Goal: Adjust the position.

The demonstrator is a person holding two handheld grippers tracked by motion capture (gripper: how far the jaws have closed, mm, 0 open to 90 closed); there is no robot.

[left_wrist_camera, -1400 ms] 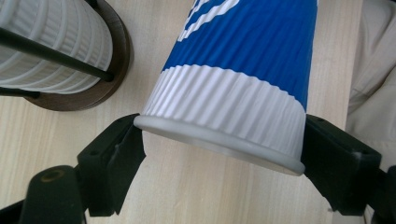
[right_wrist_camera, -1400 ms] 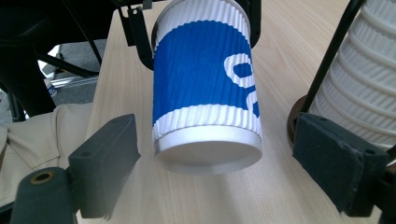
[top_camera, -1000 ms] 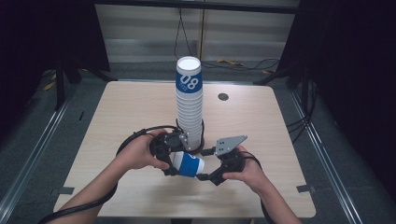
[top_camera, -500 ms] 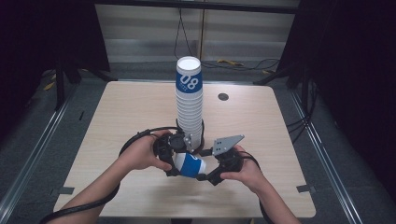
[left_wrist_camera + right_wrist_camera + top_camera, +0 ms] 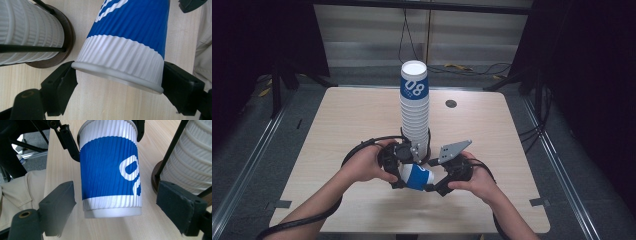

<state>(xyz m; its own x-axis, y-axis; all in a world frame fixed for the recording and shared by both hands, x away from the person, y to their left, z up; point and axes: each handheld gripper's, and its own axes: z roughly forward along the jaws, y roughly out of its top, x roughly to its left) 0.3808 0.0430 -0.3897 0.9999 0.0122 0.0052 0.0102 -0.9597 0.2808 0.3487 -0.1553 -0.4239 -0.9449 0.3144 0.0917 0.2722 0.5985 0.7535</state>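
Note:
A blue and white ribbed paper cup [image 5: 416,176] lies on its side just above the table, in front of a tall stack of cups [image 5: 414,110]. My left gripper [image 5: 399,172] is shut on the cup's white rim end [image 5: 117,75], one jaw pressing each side. My right gripper [image 5: 434,186] faces the cup's base [image 5: 112,212] and is open [image 5: 116,195], with a gap between each jaw and the cup [image 5: 107,167]. The stack [image 5: 27,32] stands in a holder with a brown round base [image 5: 67,37] and thin black rods [image 5: 172,147].
The light wooden table [image 5: 352,115] has a small dark round disc [image 5: 451,103] at the back right. Black cables loop around the holder by my left hand [image 5: 362,167]. Tape marks [image 5: 279,204] sit near the front corners. Beige clothing [image 5: 17,192] lies below the table's edge.

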